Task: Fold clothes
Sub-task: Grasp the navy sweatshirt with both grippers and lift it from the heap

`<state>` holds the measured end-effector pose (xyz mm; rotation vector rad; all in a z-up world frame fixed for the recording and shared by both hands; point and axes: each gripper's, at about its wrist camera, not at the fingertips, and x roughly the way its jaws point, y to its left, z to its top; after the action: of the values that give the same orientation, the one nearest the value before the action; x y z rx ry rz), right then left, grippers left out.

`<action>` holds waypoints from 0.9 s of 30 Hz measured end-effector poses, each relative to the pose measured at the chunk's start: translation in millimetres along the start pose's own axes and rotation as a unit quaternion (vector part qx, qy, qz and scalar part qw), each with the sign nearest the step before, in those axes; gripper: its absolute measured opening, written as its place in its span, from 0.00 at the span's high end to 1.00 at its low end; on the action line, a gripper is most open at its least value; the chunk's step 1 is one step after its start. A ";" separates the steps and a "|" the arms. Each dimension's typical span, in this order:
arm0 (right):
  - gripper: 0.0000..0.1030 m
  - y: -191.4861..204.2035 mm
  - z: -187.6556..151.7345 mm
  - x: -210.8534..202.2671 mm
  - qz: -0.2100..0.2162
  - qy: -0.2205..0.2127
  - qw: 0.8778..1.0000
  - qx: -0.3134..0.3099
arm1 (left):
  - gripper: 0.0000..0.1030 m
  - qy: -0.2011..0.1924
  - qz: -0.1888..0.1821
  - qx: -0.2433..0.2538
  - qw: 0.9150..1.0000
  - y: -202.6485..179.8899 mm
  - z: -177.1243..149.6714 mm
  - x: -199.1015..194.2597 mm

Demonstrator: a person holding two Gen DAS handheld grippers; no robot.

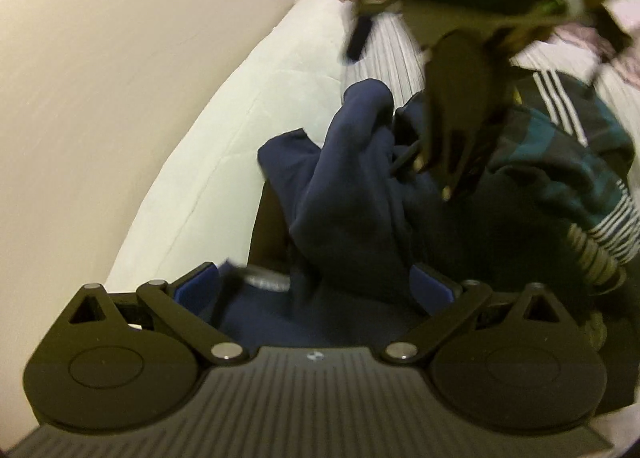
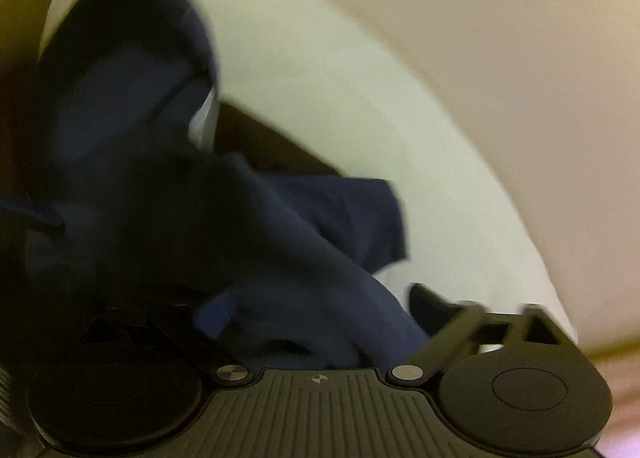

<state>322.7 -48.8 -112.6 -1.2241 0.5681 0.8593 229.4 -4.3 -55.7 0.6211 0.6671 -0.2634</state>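
Observation:
A crumpled navy blue garment (image 1: 352, 186) lies bunched on the bed. My left gripper (image 1: 316, 286) has its blue-padded fingers (image 1: 196, 284) spread wide, with navy cloth lying between them. The right gripper (image 1: 452, 126) shows in the left wrist view, above the garment's far side, its fingers down in the folds; whether it grips cloth is unclear. In the right wrist view the same navy garment (image 2: 168, 198) fills the left and drapes over my right gripper (image 2: 316, 322), hiding its left finger. The view is blurred.
A white mattress edge (image 1: 224, 130) runs along a cream wall (image 1: 100, 78) on the left. A striped sheet (image 1: 384, 54) covers the bed. A dark teal jacket with white stripes (image 1: 568, 146) lies at the right. In the right wrist view, the white bedding (image 2: 360, 106) and wall (image 2: 500, 38) show.

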 end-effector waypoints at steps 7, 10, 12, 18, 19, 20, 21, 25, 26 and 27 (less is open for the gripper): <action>0.90 -12.5 -11.0 16.1 0.000 0.021 0.999 0.033 | 0.03 0.000 -0.009 0.019 1.000 -8.8 -4.3 30.9; 0.91 -13.0 -28.6 -19.9 -0.008 0.010 0.997 0.080 | 0.03 -0.004 -0.016 0.015 1.000 -6.0 -4.7 32.4; 0.92 -6.5 -42.6 -51.5 -0.013 0.001 0.994 0.108 | 0.03 -0.014 -0.023 0.009 1.000 -3.9 -1.3 28.7; 0.93 18.7 -76.5 -140.7 -0.063 -0.023 0.976 0.205 | 0.06 -0.059 -0.049 0.027 0.997 -16.6 13.2 8.1; 0.93 21.7 -82.0 -158.3 -0.075 -0.030 0.971 0.224 | 0.06 -0.065 -0.057 0.034 0.996 -22.0 15.1 3.7; 0.93 25.0 -88.3 -174.1 -0.083 -0.035 0.966 0.242 | 0.06 -0.071 -0.064 0.042 0.995 -27.8 17.0 -0.7; 0.93 28.3 -95.0 -188.9 -0.090 -0.038 0.961 0.259 | 0.06 -0.076 -0.067 0.053 0.993 -35.0 18.8 -5.0; 0.93 44.0 -124.3 -246.9 -0.115 -0.047 0.937 0.326 | 0.08 -0.095 -0.073 0.090 0.989 -62.1 30.6 -27.1; 0.93 51.1 -134.5 -259.7 -0.120 -0.045 0.932 0.339 | 0.12 -0.101 -0.077 0.094 0.987 -69.9 35.4 -37.4; 0.93 59.8 -145.0 -272.9 -0.126 -0.043 0.926 0.353 | 0.15 -0.107 -0.080 0.098 0.986 -77.6 40.1 -47.6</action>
<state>127.3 -252.3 26.9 -0.5757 0.5642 0.4198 180.6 -88.6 -35.2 0.7155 0.4881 -0.5427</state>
